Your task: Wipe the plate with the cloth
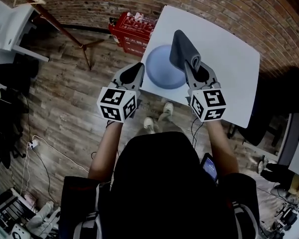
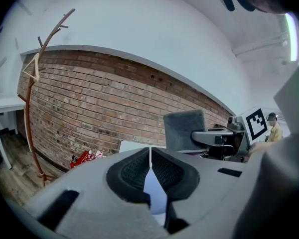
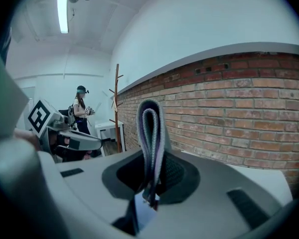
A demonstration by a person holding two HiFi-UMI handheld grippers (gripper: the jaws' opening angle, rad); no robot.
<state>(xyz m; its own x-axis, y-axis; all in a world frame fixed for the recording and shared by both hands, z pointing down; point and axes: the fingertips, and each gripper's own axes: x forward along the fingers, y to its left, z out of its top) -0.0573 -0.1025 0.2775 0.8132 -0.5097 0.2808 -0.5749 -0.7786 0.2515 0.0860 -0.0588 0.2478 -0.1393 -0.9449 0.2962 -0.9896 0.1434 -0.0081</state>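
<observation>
A pale blue plate [image 1: 162, 72] lies near the front left edge of the white table [image 1: 224, 63]. My right gripper [image 1: 193, 65] is shut on a folded grey cloth [image 1: 181, 46], which stands up from the jaws above the plate's right side. In the right gripper view the cloth [image 3: 150, 133] rises as a loop from the shut gripper [image 3: 152, 183]. My left gripper [image 1: 138, 67] hovers at the plate's left edge, shut and holding nothing. In the left gripper view that gripper's [image 2: 150, 156] pads meet, with the plate [image 2: 154, 193] showing below them and the cloth [image 2: 184, 129] off to the right.
A red box [image 1: 132, 31] sits on the wooden floor beyond the table's left corner. A wooden coat stand [image 1: 55, 21] and a white desk [image 1: 10, 24] stand at the left. Cables lie on the floor at the left. Another person [image 3: 81, 111] stands further off.
</observation>
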